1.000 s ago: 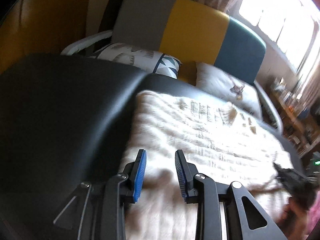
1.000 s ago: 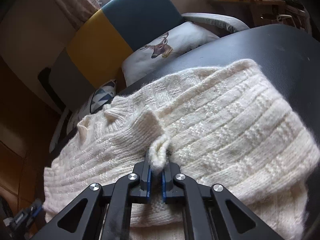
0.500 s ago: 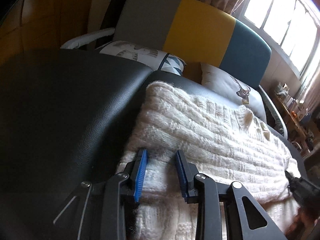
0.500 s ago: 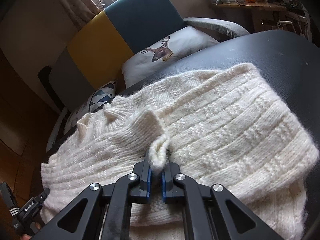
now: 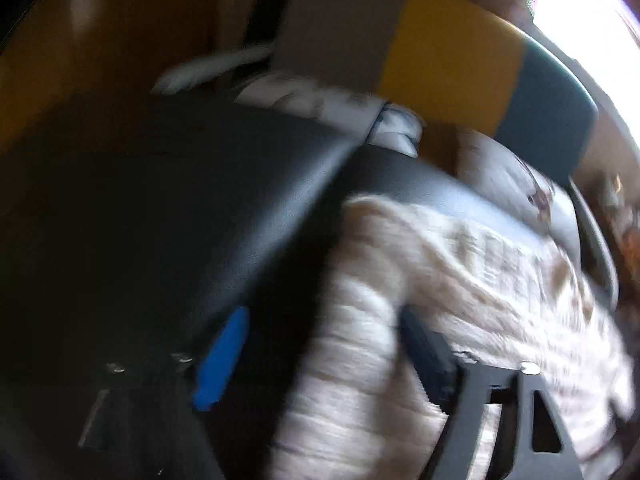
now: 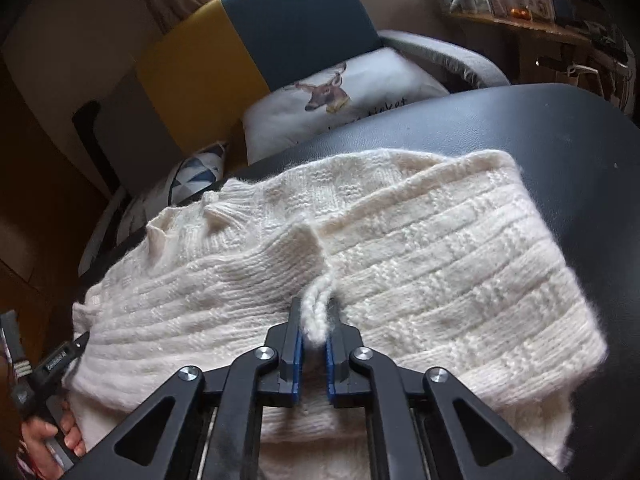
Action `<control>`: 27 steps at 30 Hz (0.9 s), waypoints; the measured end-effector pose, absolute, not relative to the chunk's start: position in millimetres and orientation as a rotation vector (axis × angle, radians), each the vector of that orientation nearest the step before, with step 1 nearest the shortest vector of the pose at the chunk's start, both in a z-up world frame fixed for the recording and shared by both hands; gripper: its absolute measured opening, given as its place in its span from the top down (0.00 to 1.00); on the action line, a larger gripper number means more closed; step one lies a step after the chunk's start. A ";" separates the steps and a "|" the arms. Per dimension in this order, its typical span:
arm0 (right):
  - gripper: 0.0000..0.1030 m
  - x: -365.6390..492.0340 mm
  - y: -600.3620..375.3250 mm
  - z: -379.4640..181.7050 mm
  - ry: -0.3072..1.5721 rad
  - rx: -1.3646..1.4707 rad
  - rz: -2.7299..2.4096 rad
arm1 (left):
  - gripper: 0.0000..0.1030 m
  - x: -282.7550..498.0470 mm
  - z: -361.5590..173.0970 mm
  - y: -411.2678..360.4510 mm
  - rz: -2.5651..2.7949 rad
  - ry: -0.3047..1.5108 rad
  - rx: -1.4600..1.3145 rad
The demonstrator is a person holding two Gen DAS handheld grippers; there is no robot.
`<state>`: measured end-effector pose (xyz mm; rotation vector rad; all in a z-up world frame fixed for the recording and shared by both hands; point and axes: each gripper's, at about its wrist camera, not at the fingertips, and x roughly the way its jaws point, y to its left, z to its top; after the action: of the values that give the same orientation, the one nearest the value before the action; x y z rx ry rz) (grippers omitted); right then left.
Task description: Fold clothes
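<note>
I see the cream knit sweater (image 6: 400, 248) lying folded on the black padded table (image 6: 540, 128). Right gripper (image 6: 313, 316) is clamped on a raised fold of the knit near the sweater's front edge. Left gripper (image 5: 320, 344) is spread wide, straddling the sweater's left edge; that view is motion-blurred. A hand (image 6: 52, 440) holds it.

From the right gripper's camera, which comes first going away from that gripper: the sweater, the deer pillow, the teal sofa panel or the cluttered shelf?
1. Sweater: pinched in the right gripper itself, a fold between its fingers.
2. Deer pillow: straight ahead, past the black table.
3. Teal panel: sofa back, right behind the pillow.
4. Shelf: far right, by the wall.
</note>
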<state>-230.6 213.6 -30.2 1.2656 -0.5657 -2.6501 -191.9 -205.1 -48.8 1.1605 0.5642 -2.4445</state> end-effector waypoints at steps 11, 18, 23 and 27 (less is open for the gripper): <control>0.78 -213.9 223.3 -2.1 -0.602 1.248 -2.733 | 0.26 -102.7 -14.1 -222.1 -2.519 0.778 0.995; 0.82 -208.1 101.7 49.4 -0.225 1.041 -2.451 | 0.29 -71.1 -11.6 -169.9 -2.693 0.470 0.982; 0.84 -220.0 -39.2 50.3 0.151 1.092 -2.033 | 0.29 -63.2 -30.9 -176.3 -2.584 0.597 1.150; 0.84 -224.6 -113.7 28.1 0.361 1.137 -1.832 | 0.30 -49.6 -35.4 -181.1 -2.612 0.662 1.112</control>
<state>-224.6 -113.7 28.1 1.1366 0.3612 -1.8316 -49.6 -181.1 -35.4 1.1119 0.6621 -2.6120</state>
